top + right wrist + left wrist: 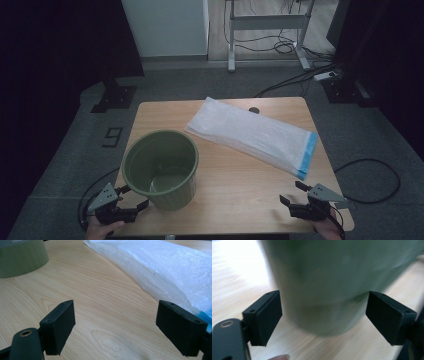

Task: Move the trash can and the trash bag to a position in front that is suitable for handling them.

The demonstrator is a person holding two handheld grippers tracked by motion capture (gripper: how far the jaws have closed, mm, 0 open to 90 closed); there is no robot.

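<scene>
The green bucket (pixel 161 168) stands upright at the lower left of the high view on the wooden bench (pixel 235 175), mouth up and long axis vertical — the left tool (pixel 134 198) sits just beside its base with jaws spread wide, nothing gripped. In the right gripper view pale raised lettering on the bucket's wall at upper left is too cropped to read. The right tool (pixel 292 193), low right, is likewise wide open and empty, near the blue-edged end of the white plastic bag (pixel 252 135), which lies flat, running diagonally from upper centre toward lower right.
</scene>
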